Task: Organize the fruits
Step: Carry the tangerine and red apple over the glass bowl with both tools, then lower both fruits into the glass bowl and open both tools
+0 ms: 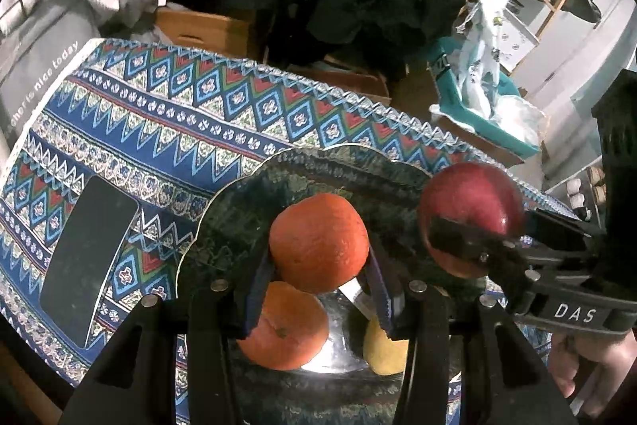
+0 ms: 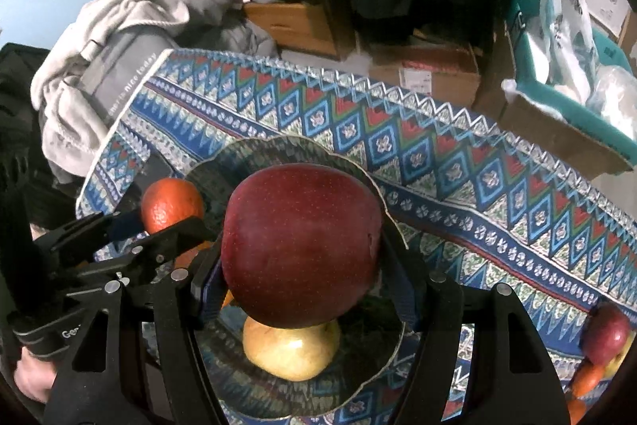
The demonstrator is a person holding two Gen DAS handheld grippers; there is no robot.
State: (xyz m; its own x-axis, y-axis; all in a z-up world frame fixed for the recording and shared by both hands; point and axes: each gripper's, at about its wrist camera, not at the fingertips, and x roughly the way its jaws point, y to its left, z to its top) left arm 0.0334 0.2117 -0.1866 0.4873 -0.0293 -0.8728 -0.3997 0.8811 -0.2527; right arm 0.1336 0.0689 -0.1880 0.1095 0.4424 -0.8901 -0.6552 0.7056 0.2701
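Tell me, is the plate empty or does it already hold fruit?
Not empty. An orange and a yellow fruit lie on the plate, below the held fruits.

We can read white letters "DAS" on the black body of the right gripper [image 1: 458, 241], seen from the left wrist camera. On the grey bag [image 1: 36, 66] behind the table, white print runs up its side, and we make out "is nice today", with the words ahead of it cut off. From the right wrist camera that same print shows on the bag [image 2: 119, 74], and "Gen" appears on the left gripper [image 2: 159, 222], the rest hidden.
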